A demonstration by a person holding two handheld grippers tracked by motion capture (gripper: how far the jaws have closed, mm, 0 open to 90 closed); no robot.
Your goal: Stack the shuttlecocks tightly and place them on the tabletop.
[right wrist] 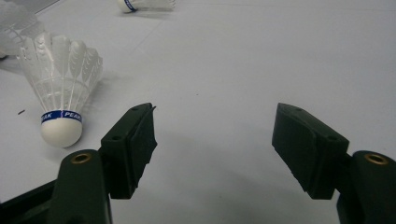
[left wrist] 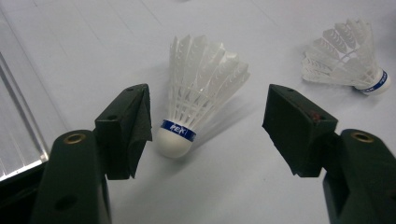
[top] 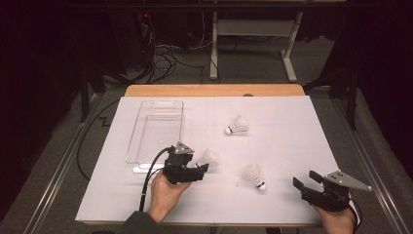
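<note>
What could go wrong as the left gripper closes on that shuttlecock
The left gripper is open around the nearest shuttlecock, which lies off-centre, its cork close to one jaw. That jaw may knock it aside before the other arrives. Closing on the feathers rather than the cork could crush them. A push might also roll it toward the second shuttlecock beyond it.

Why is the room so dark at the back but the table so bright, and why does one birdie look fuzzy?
In the high view, light falls on the white table while the floor behind stays dim. There the birdie by the left gripper looks smeared. In the left gripper view that birdie is sharp, with a soft shadow; the right gripper view's far birdie is blurry.
</note>
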